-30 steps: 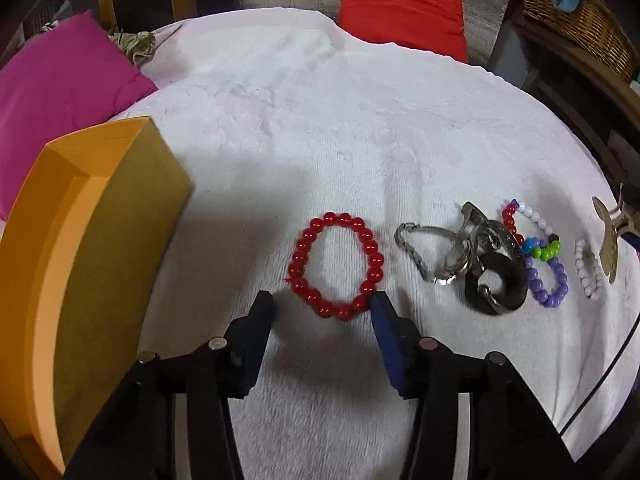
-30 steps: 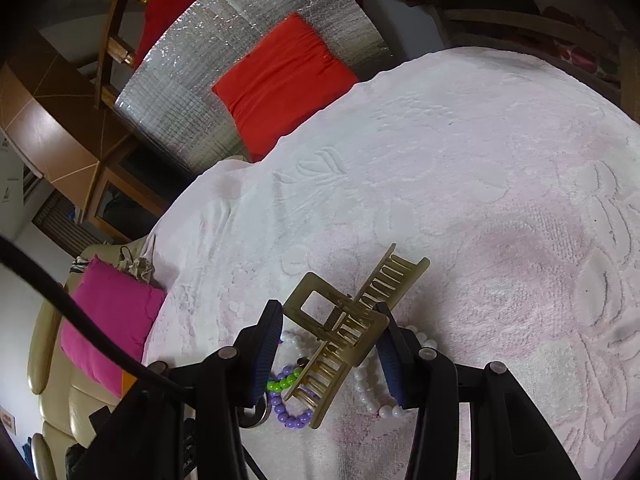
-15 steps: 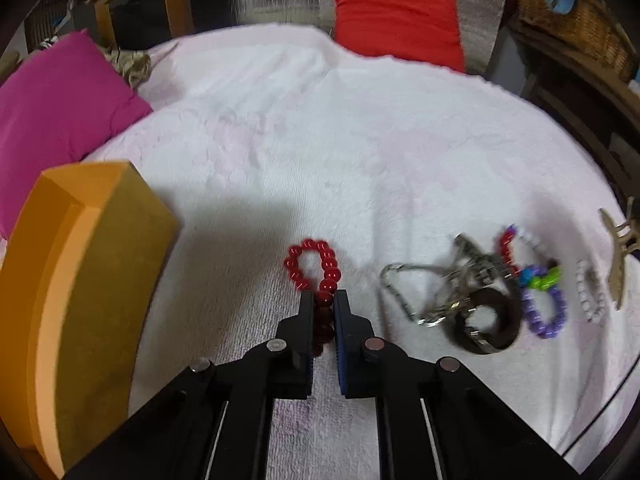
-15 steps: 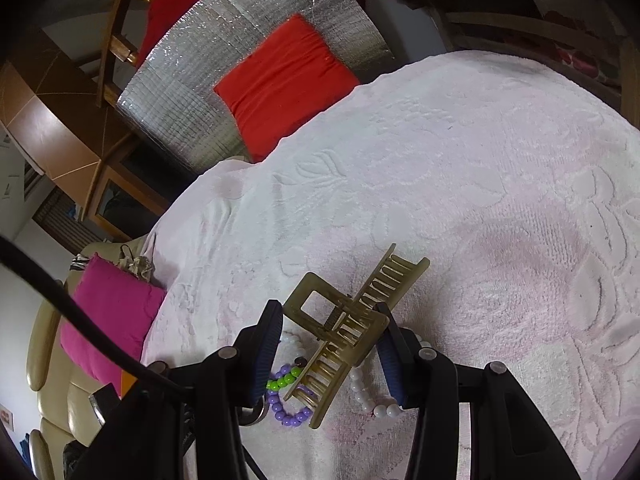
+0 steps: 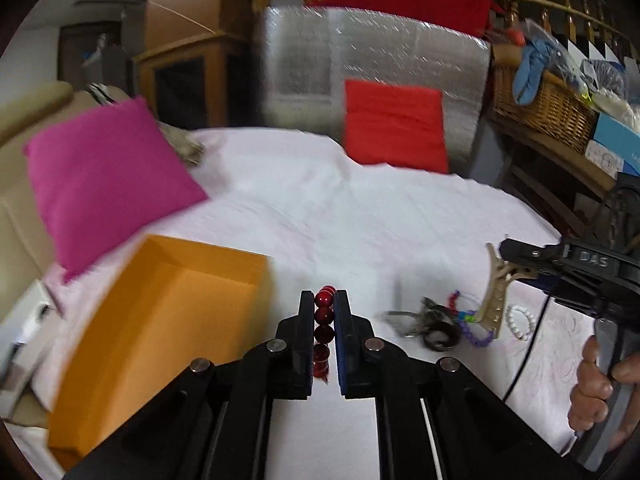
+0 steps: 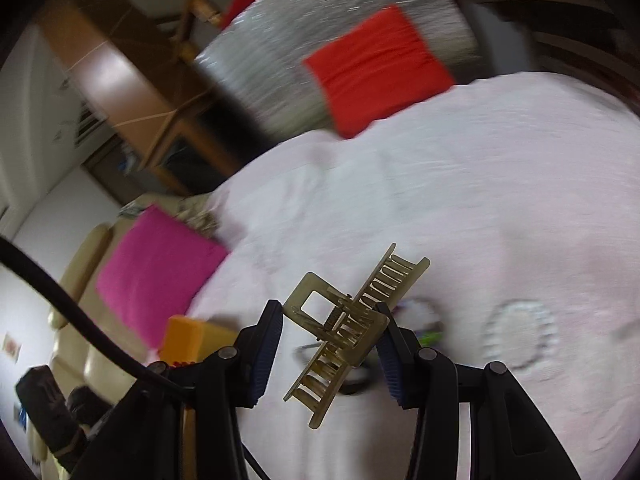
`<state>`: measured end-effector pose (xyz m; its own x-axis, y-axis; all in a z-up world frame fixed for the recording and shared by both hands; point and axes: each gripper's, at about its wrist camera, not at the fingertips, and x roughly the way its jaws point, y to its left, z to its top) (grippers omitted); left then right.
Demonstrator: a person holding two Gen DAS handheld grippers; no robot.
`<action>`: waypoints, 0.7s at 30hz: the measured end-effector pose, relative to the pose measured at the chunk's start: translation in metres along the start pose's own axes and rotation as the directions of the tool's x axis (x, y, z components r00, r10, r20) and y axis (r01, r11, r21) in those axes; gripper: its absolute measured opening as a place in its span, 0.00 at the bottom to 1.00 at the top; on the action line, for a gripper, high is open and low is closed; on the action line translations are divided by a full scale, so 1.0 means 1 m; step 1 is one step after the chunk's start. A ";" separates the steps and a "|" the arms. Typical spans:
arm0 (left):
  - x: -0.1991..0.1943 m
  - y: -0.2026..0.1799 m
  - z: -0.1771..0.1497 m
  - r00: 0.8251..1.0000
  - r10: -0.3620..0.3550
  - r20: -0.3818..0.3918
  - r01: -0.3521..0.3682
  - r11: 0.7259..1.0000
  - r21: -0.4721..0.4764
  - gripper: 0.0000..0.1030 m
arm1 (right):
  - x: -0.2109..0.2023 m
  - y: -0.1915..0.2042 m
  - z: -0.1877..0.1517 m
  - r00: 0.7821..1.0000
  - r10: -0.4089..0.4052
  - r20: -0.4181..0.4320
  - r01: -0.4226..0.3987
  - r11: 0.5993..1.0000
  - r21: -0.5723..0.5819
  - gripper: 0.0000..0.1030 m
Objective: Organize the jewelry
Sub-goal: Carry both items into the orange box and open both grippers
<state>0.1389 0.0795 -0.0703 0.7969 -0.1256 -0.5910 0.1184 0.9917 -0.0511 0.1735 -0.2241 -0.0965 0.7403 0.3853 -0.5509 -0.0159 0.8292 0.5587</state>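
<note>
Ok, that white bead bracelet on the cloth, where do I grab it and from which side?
Probably from above: the white bead bracelet lies flat as a loop, so pinch its right arc, one finger inside, one outside, away from the jewelry pile.

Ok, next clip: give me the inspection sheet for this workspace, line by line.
Surface: white textured cloth over the table.
Job's things: red bead bracelet lifted; orange box open; white bead bracelet, purple bead bracelet and metal pieces on the cloth.
Clutter: pink cushion, red cushion.
Grippers: left gripper shut on red bead bracelet; right gripper holding hair claw clip.
Cables: black cable beside the right gripper.
Surroundings: wicker basket, silver foil panel.
</note>
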 end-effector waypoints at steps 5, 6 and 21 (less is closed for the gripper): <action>-0.028 0.064 -0.002 0.994 0.112 -0.016 -0.112 0.992 -0.059 0.09 | 0.026 0.069 -0.015 0.991 0.115 -0.063 -0.120 0.989 -0.082 0.48; -0.028 0.078 -0.006 0.990 0.139 -0.029 -0.141 0.988 -0.070 0.09 | 0.036 0.087 -0.020 0.988 0.134 -0.083 -0.142 0.984 -0.108 0.48; 0.027 0.190 -0.090 0.933 0.197 -0.300 -0.272 0.935 -0.230 0.09 | 0.204 0.243 -0.107 0.881 0.054 -0.469 -0.207 0.937 -0.281 0.48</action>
<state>0.1301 0.2671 -0.1685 0.5890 0.0875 -0.8034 -0.2420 0.9676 -0.0721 0.2483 0.0996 -0.1393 0.3363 0.5742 -0.7465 -0.3567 0.8112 0.4633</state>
